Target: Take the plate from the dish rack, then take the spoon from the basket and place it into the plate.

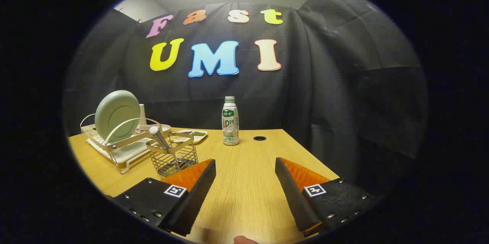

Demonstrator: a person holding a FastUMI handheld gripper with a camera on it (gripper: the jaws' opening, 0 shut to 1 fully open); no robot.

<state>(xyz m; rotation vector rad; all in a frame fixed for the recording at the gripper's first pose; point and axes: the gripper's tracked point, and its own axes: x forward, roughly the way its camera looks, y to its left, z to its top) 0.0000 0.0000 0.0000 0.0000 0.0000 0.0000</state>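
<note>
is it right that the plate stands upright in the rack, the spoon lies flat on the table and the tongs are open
Not quite. The gripper view shows the spoon standing in the basket, not flat on the table. The plate does stand upright in the rack, and the tongs are open.

The wooden table [244, 183] carries a white dish rack [122, 146] to the far left of the bottle [230, 121], which stands upright. Between the rack and the bottle sit a wire basket [172, 156] and, behind it, a small flat tray [191, 136]. Just right of the bottle is a dark round hole [259, 138] in the tabletop.
</note>
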